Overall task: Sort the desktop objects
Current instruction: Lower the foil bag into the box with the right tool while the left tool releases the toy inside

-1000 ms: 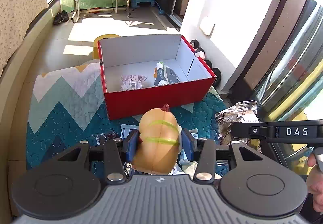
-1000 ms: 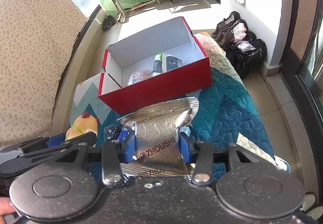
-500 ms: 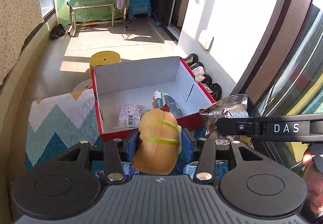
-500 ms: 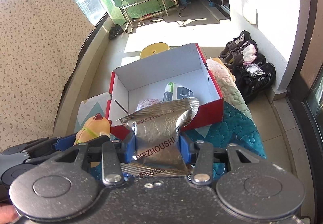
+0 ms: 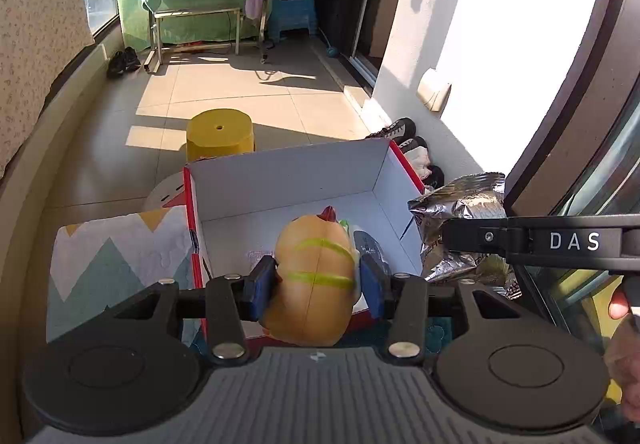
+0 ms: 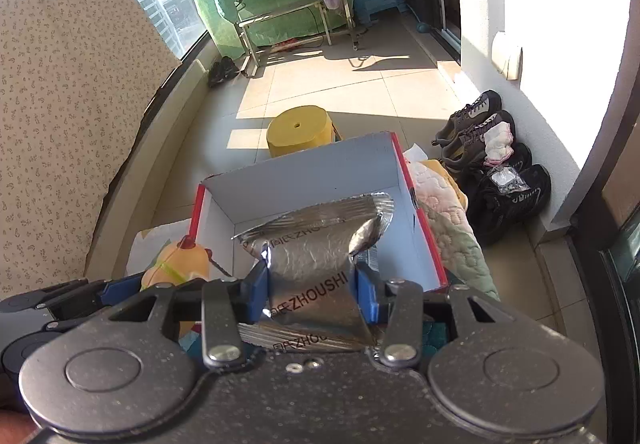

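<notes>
The left gripper (image 5: 316, 286) pinches a hot-dog squeeze toy (image 5: 314, 276) over the near edge of the red shoebox (image 5: 288, 180). At its 3 o'clock, the right gripper (image 6: 310, 286) clamps a silver snack bag (image 6: 316, 244) above the same box. A yellow stool (image 5: 220, 132) stands beyond at 12 o'clock.

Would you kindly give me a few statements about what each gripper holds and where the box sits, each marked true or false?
1. The left gripper is shut on the hot dog toy. True.
2. The right gripper is empty. False: it is shut on the silver snack bag.
3. The red box has a lid on it. False: it is open, with a white inside.
4. A yellow stool stands on the floor beyond the box. True.
5. The shoes lie inside the box. False: they sit on the floor by the wall.
</notes>
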### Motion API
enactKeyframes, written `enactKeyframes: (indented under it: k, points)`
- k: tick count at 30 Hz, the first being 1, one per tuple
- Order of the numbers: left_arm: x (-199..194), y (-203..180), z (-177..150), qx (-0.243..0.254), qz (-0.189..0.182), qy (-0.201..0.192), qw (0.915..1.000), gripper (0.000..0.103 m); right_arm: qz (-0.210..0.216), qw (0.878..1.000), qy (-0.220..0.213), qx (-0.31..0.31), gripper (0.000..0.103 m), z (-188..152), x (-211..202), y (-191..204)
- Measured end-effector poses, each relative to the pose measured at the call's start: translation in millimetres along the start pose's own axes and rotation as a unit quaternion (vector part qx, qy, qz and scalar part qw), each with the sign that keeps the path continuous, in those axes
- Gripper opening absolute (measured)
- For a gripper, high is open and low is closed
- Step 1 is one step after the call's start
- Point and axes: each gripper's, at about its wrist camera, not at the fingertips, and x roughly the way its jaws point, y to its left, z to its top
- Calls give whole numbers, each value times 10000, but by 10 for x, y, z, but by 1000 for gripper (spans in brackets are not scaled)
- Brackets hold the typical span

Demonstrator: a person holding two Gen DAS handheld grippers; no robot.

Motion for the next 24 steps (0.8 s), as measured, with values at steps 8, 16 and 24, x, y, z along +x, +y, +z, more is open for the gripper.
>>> enactKeyframes:
  k: [8,16,24]
  points:
    - [387,147,129,-67,153,204,9997,44,-66,9998,-96,-142,44,273,316,19]
    - [791,225,164,-51,262,416,9988,44,-131,9998,121,-114,44,338,770,-31]
    - [1067,267,117,17,287,574,9979,44,-207,9994,259,-58,44,383,1099,-115]
